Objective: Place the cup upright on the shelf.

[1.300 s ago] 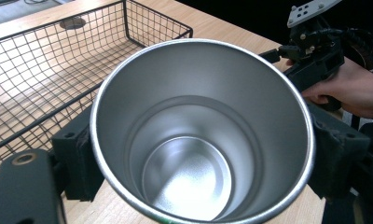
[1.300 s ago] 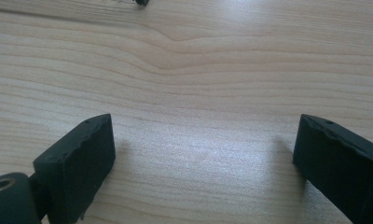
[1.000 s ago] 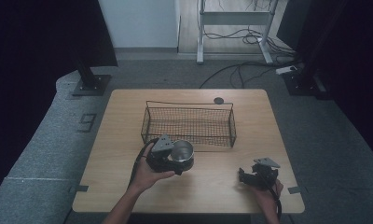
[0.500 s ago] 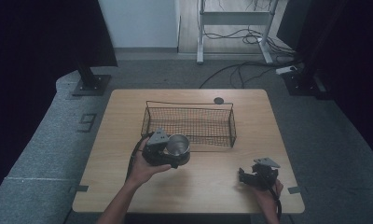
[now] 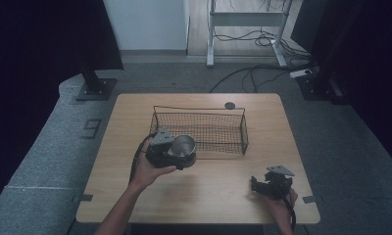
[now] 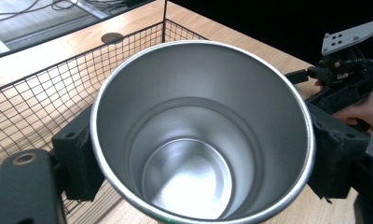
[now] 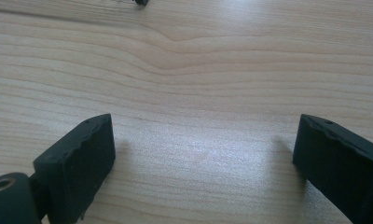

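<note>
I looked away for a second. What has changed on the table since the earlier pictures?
The left gripper, shut on the steel cup, has moved a little left and toward the wire basket. The grip is unchanged. The right gripper stays open, low over the table near the right corner, and the basket has not moved.

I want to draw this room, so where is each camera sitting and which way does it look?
High view: above the person's side, facing forward and down on the table; both forearms, left gripper and right gripper show.
Left gripper view: rides the left gripper, looking into the metal cup clamped between its jaws, towards the wire basket; the person's other hand shows.
Right gripper view: rides the right gripper, facing bare table wood between open jaws.
Shared: high and left gripper views both show cup, basket and right gripper.
</note>
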Demonstrator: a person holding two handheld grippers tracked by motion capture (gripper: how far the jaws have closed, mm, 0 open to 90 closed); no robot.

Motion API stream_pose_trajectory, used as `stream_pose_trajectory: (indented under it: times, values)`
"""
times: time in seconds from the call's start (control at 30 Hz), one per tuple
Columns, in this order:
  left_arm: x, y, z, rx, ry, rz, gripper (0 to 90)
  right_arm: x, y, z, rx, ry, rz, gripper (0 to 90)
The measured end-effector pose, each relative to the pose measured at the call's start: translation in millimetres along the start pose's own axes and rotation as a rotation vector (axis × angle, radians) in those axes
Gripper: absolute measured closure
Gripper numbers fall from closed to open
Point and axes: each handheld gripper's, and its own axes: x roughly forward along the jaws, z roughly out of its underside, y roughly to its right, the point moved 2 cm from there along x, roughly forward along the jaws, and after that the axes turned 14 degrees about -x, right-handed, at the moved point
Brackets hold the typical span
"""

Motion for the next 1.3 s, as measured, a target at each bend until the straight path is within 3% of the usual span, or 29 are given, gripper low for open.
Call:
stream_pose_trajectory:
  times: [1.3]
  values:
    - [0.5, -19.1, -19.9, -0.017, 0.004, -0.03, 15.4, 1.2, -0.6, -1.5, 0.003, -0.001, 0.0, 5.6]
